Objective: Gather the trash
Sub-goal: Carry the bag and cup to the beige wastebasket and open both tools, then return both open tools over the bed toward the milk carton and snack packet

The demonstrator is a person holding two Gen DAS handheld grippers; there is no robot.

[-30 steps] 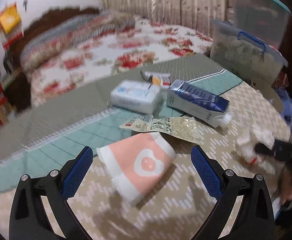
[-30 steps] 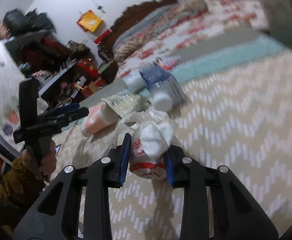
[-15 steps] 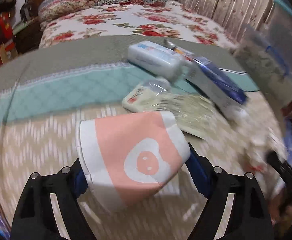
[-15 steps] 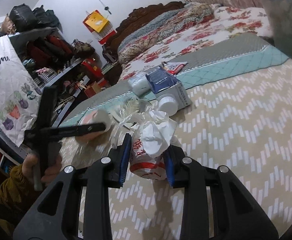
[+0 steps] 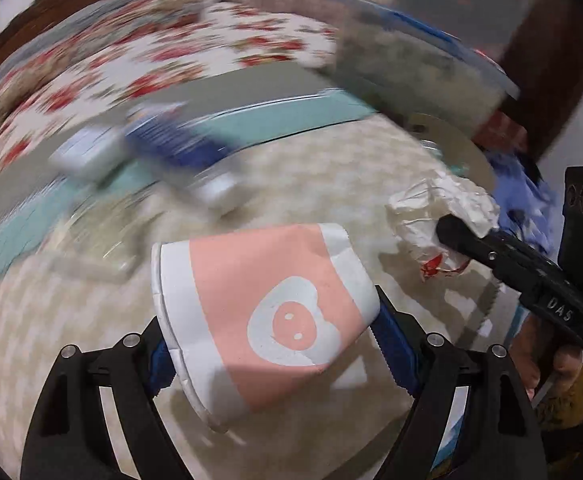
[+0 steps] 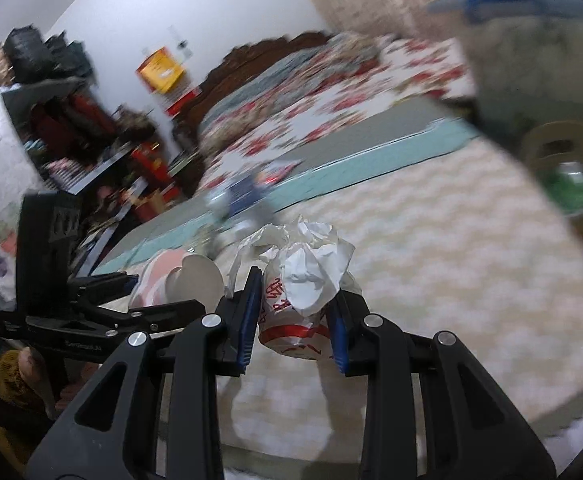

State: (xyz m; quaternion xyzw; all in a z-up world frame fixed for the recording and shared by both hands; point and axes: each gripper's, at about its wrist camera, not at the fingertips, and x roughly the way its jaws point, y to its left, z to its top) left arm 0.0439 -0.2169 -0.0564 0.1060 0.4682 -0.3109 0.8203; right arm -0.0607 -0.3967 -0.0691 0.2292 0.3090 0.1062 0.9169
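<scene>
While our right gripper (image 6: pixel 293 312) clenches wrapper (image 6: pixel 305 280), only its camera shows a can (image 6: pixel 569 188); our left gripper (image 5: pixel 275 344), wide earlier, now grips the cup (image 5: pixel 267 320).

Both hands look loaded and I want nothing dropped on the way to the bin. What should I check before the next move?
1. Left tongs clamp the pink paper cup: ok.
2. Right tongs clamp the crumpled wrapper wad: ok.
3. Cup crushed: cannot tell, rim looks bent.
4. Both loads lifted off the bedspread: cannot tell.
5. Bin in view: not ok.
6. Blue carton collected: not ok.
</scene>
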